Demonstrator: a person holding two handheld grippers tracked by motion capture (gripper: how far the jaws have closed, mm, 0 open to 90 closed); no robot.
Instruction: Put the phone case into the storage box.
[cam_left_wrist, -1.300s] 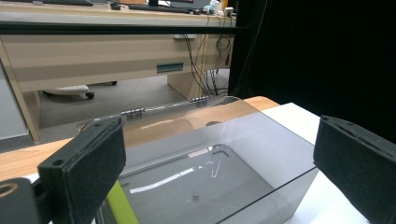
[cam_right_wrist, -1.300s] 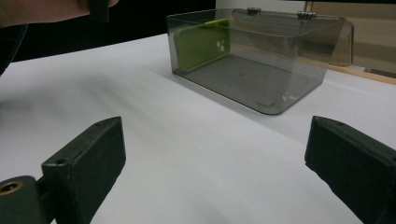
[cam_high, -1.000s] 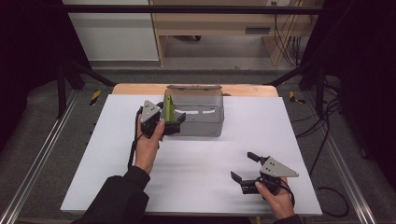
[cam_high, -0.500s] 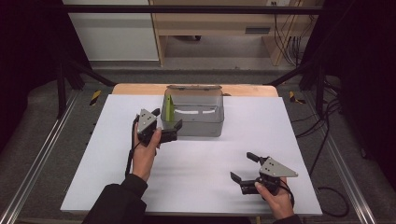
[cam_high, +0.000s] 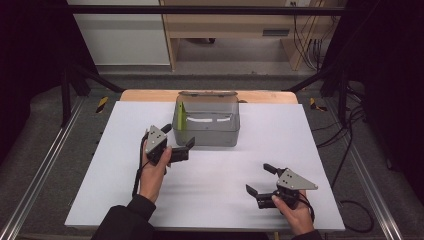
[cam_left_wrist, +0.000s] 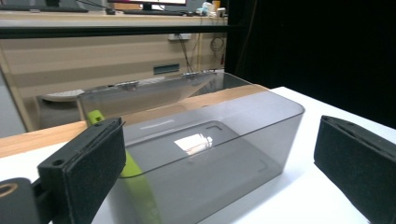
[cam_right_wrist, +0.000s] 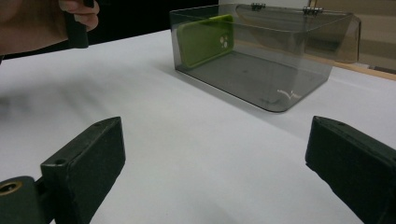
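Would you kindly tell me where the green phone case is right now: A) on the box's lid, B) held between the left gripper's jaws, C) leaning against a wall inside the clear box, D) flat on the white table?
C: the green phone case stands tilted against an end wall inside the clear box.

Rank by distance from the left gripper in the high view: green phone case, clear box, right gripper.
From the left gripper:
1. Clear box, just beyond its jaws, table centre.
2. Green phone case, upright against the box's left wall.
3. Right gripper, at the table's near right.
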